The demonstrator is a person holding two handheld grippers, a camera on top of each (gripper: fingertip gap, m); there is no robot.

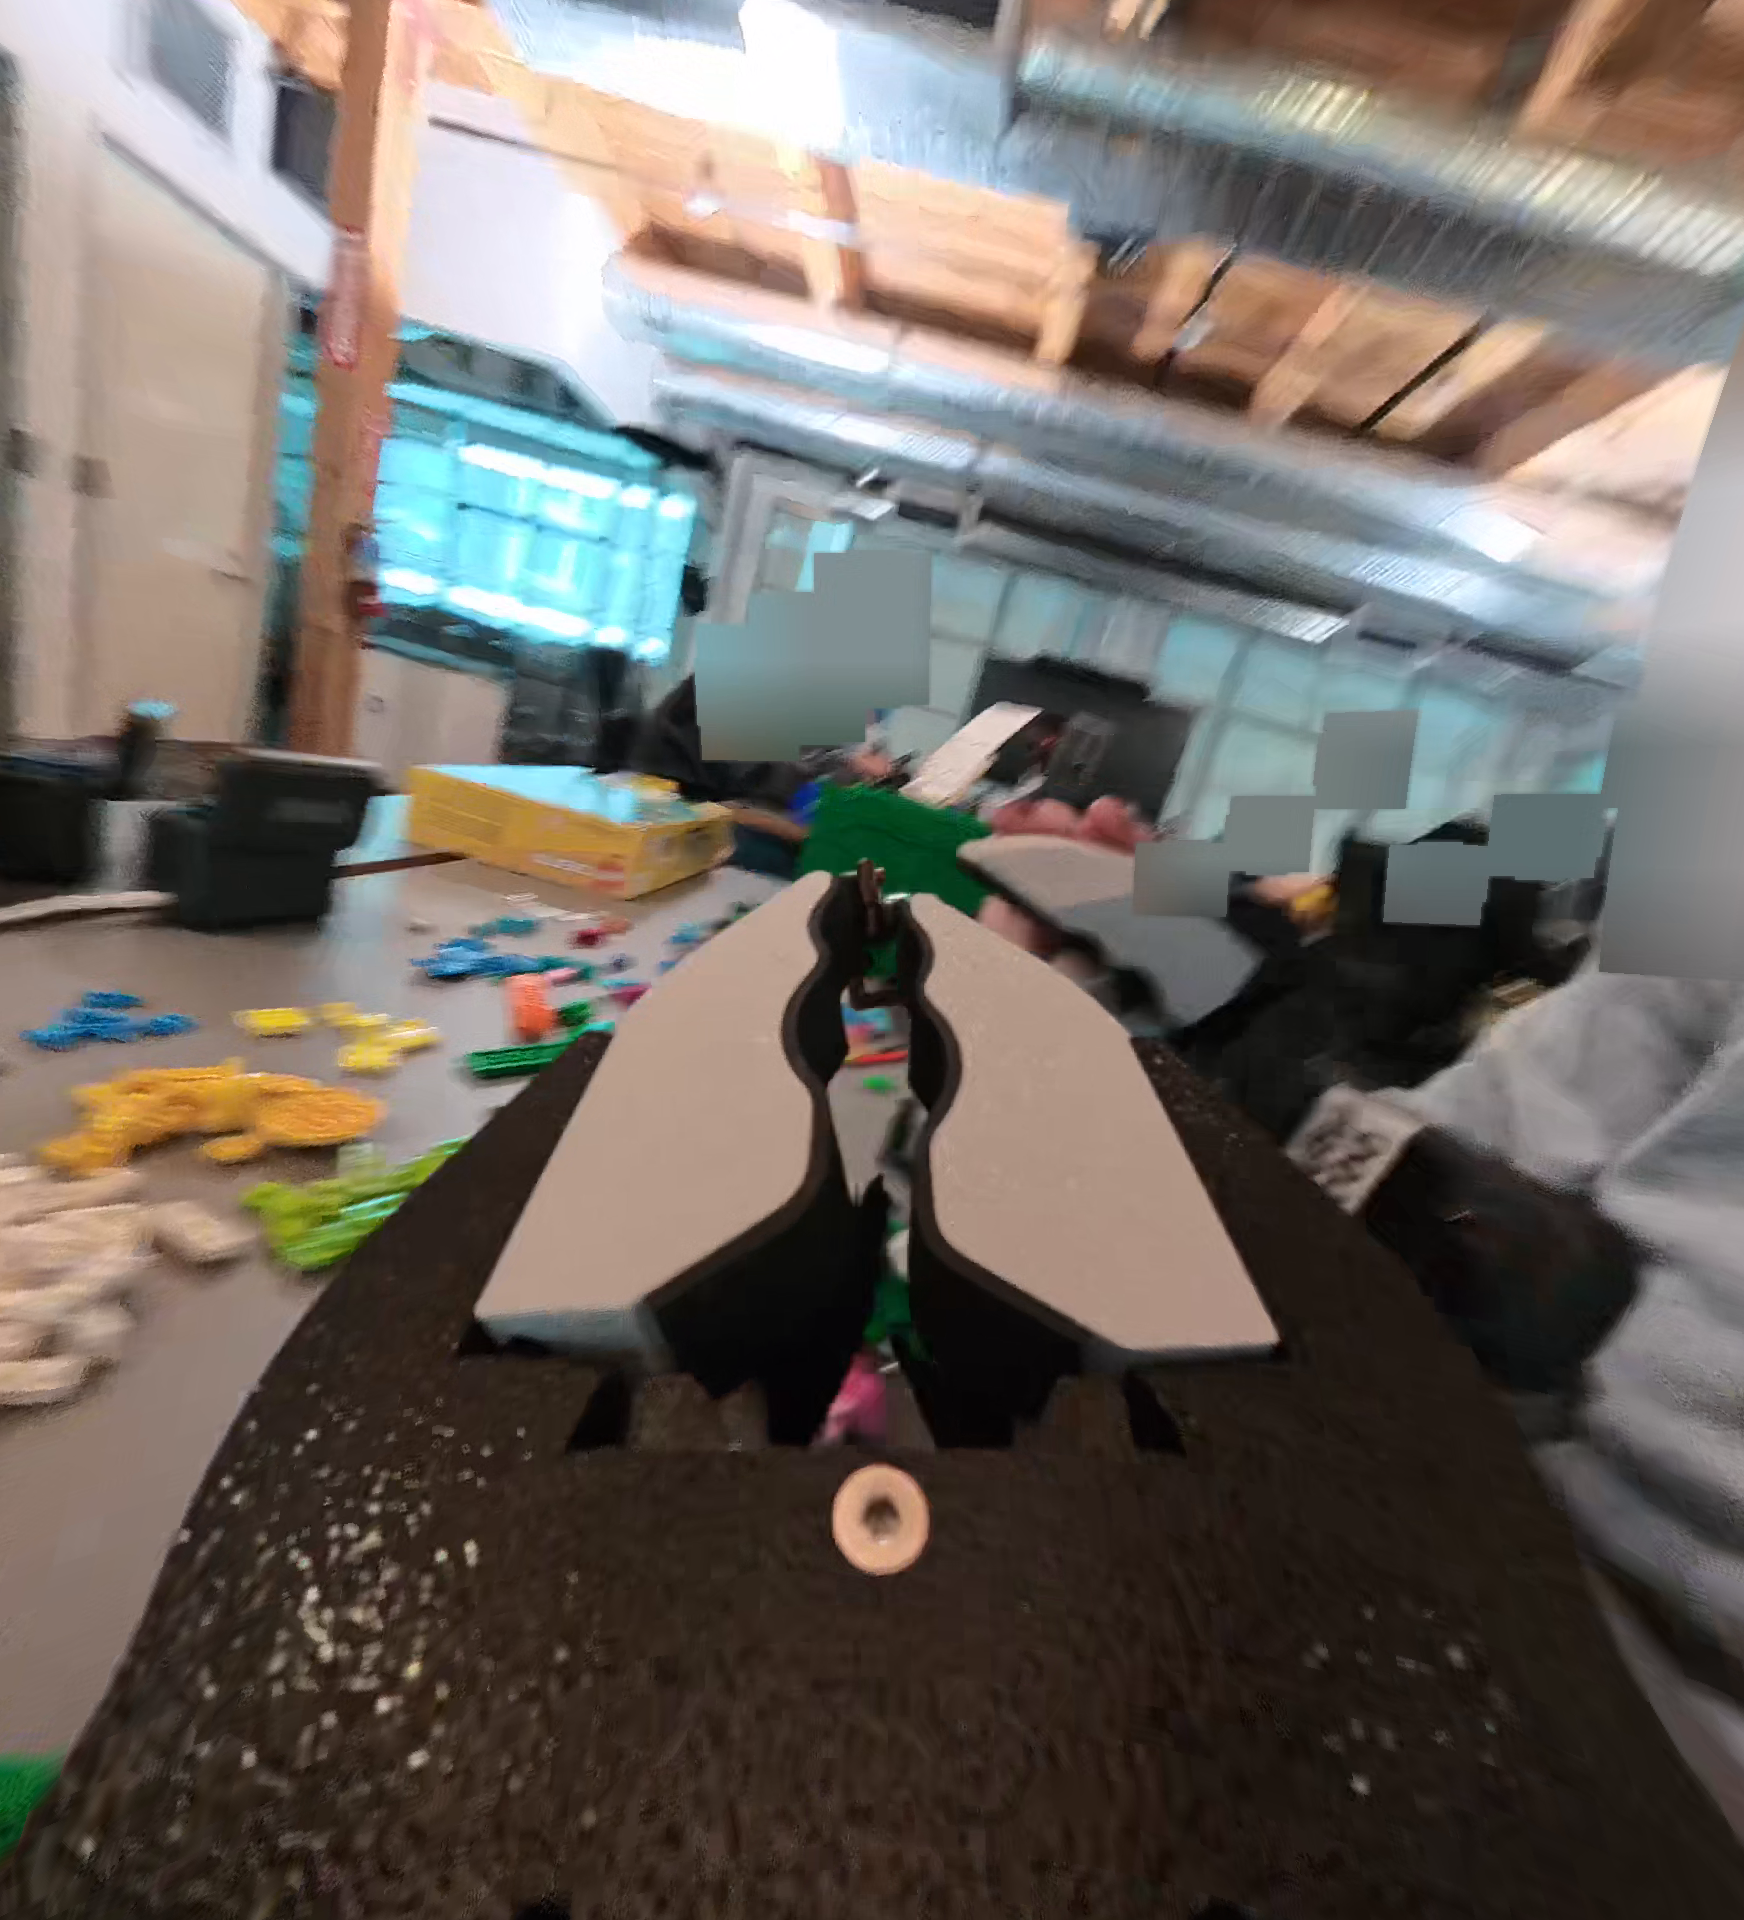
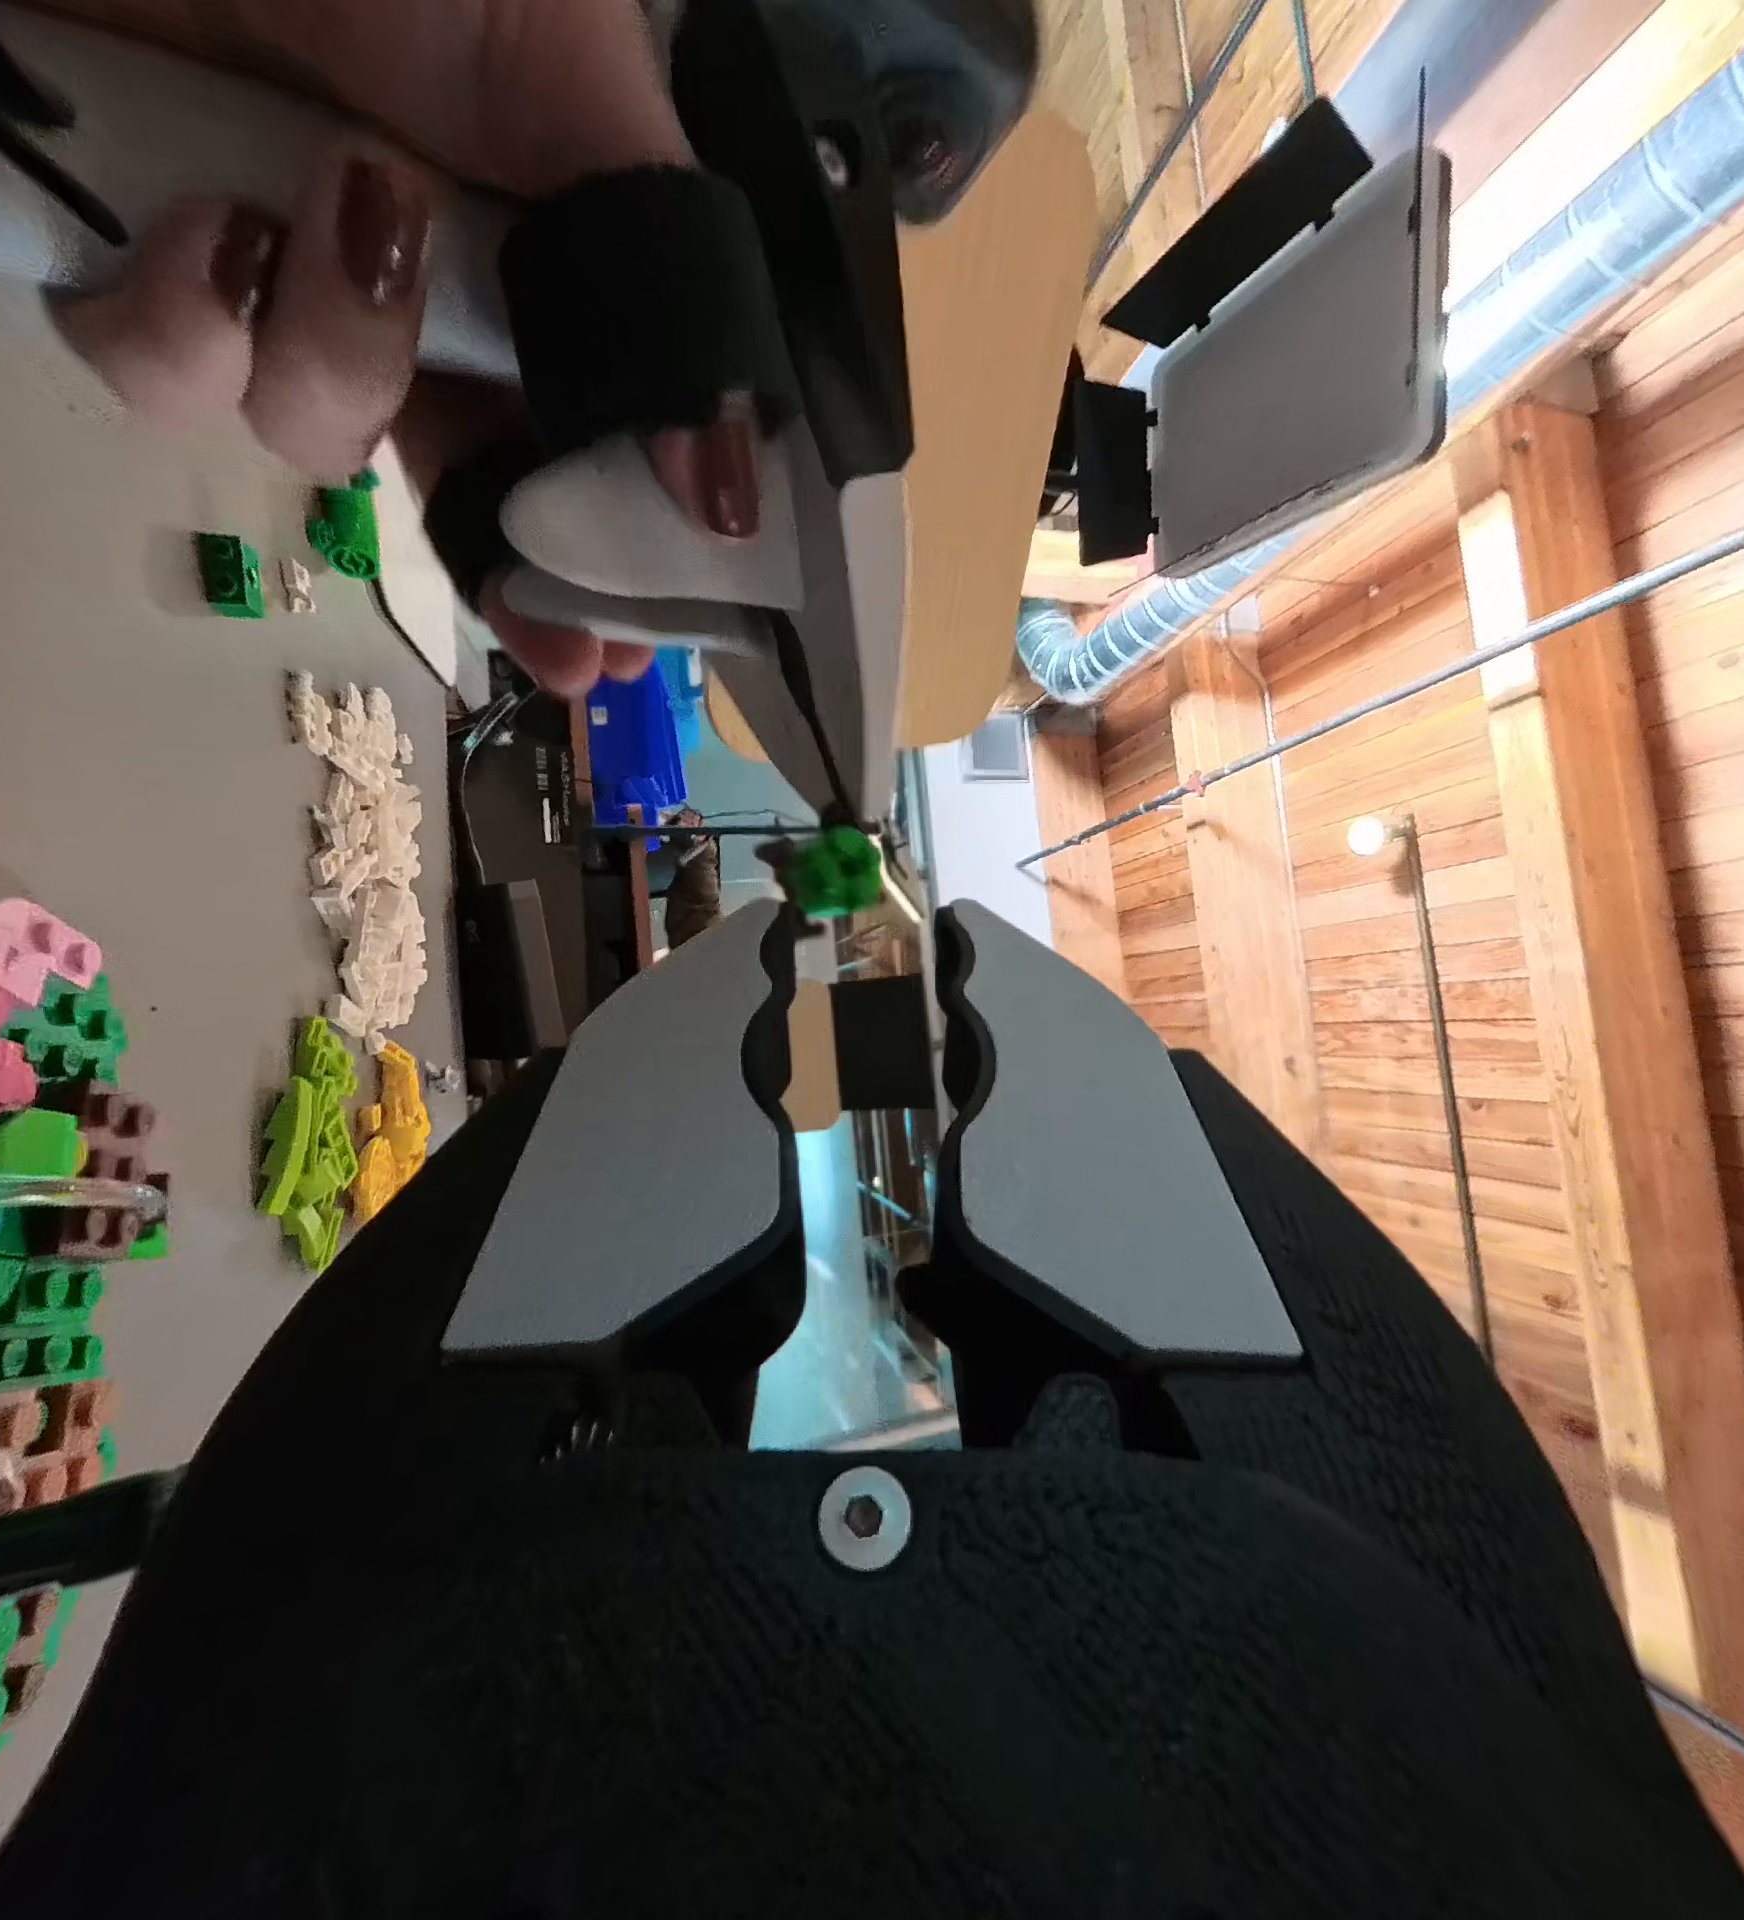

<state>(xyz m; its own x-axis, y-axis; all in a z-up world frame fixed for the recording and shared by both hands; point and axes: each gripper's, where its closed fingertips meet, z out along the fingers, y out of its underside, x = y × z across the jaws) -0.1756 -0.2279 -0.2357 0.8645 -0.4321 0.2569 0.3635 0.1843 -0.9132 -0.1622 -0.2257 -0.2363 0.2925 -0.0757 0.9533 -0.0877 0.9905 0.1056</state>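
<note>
My left gripper (image 1: 870, 902) is shut on a thin dark brown stem (image 1: 866, 896) at its fingertips. The stem carries a green leafy brick piece (image 1: 889, 842) just beyond the tips. In the right wrist view the left gripper (image 2: 844, 805) comes down from above, held by a hand (image 2: 307, 291), with the green piece (image 2: 832, 868) at its tips. My right gripper (image 2: 857, 914) is open and holds nothing. Its left fingertip (image 2: 769, 920) is right beside the green piece. In the left wrist view the right gripper's finger (image 1: 1044, 878) lies against the green piece's right side.
A grey table (image 1: 224, 935) carries piles of yellow (image 1: 213, 1107), white (image 1: 6, 1278), blue (image 1: 109, 1023) and lime (image 1: 328, 1205) bricks, and a yellow box (image 1: 556, 831). A multi-coloured brick build (image 2: 6, 1195) stands at the left of the right wrist view. People sit behind the table. Left and right tips are no more than a few centimetres apart.
</note>
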